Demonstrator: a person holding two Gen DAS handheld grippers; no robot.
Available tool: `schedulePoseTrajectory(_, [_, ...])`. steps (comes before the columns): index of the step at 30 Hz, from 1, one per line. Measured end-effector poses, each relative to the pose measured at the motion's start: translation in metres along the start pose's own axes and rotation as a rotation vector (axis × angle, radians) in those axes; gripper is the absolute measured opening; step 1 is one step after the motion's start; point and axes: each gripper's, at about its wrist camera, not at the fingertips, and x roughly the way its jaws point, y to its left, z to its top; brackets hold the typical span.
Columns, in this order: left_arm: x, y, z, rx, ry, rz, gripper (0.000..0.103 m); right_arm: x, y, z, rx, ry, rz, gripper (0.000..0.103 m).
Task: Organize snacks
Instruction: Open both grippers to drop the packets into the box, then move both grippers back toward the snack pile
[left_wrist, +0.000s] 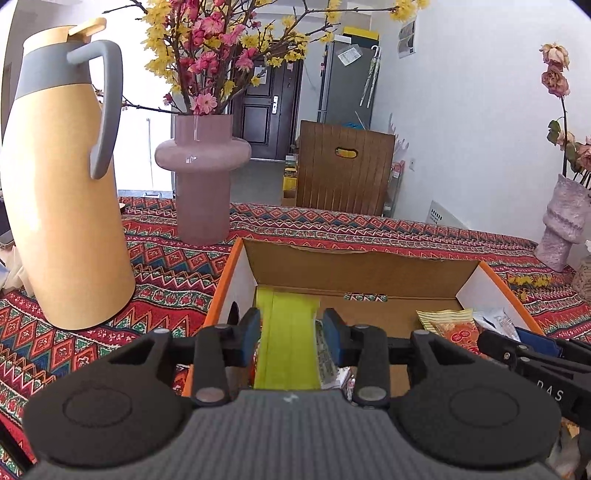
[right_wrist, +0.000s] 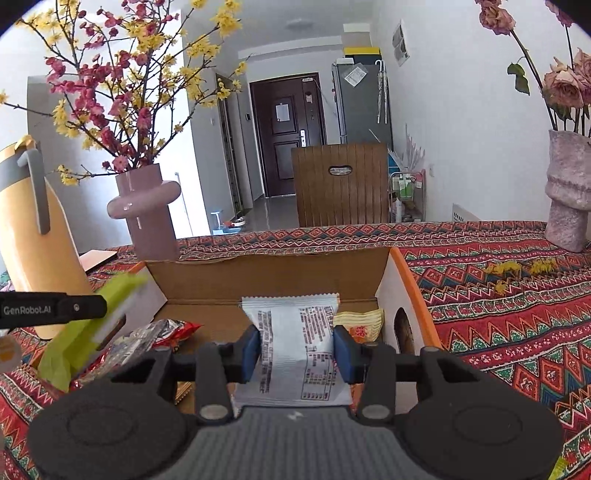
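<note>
Snacks go into the cardboard box (right_wrist: 266, 273). Right tool (right_wrist: 297, 350) pinches a white crinkly foil packet (right_wrist: 295, 332) over the box; left tool (left_wrist: 291, 334) straddles a flat yellow-green packet (left_wrist: 288, 332), pads seemingly just touching its edges. Best lower each near the box floor before letting go, clear of the orange-and-yellow sachet (right_wrist: 360, 325). Box: matte corrugated, orange-edged. Surface (right_wrist: 498, 295): woven patterned cloth.

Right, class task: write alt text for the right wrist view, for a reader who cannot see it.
The right gripper holds a white snack packet over an open cardboard box on a patterned tablecloth. At left, the left gripper holds a green packet; other snacks lie in the box.
</note>
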Motion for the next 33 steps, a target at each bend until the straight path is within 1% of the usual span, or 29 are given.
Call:
schedulePoseTrajectory(1, [-0.003,0.000,0.000,-0.002,-0.011,0.001,0.061,-0.002,-0.001,0.000,0.007,-0.004,0.002,0.062])
schedulePoseTrajectory(2, [-0.005,-0.001,0.000,-0.006,-0.025,0.007,0.085,-0.004,-0.003,0.000,0.014,-0.013,0.000,0.070])
schedulePoseTrajectory(3, [-0.008,-0.001,-0.001,-0.009,-0.043,0.020,0.098,-0.006,-0.003,0.000,0.018,-0.023,-0.005,0.088])
schedulePoseTrajectory(4, [-0.011,-0.001,-0.001,-0.012,-0.062,0.030,0.101,-0.008,-0.004,0.000,0.022,-0.033,-0.008,0.101])
schedulePoseTrajectory(5, [-0.014,0.000,-0.001,-0.016,-0.073,0.030,0.103,-0.011,-0.005,0.000,0.029,-0.044,-0.009,0.103])
schedulePoseTrajectory(8, [-0.016,0.002,-0.002,-0.033,-0.084,0.040,0.103,-0.015,-0.008,0.001,0.047,-0.054,-0.007,0.103])
schedulePoseTrajectory(19, [-0.006,0.007,-0.006,-0.054,-0.039,0.058,0.103,-0.021,-0.008,0.000,0.052,-0.068,-0.019,0.103])
schedulePoseTrajectory(27, [-0.009,0.009,-0.006,-0.065,-0.049,0.061,0.103,-0.026,-0.007,0.000,0.045,-0.083,-0.015,0.103])
schedulePoseTrajectory(33, [-0.028,0.006,0.001,-0.067,-0.084,0.062,0.103,-0.044,-0.004,0.007,0.032,-0.134,-0.009,0.103])
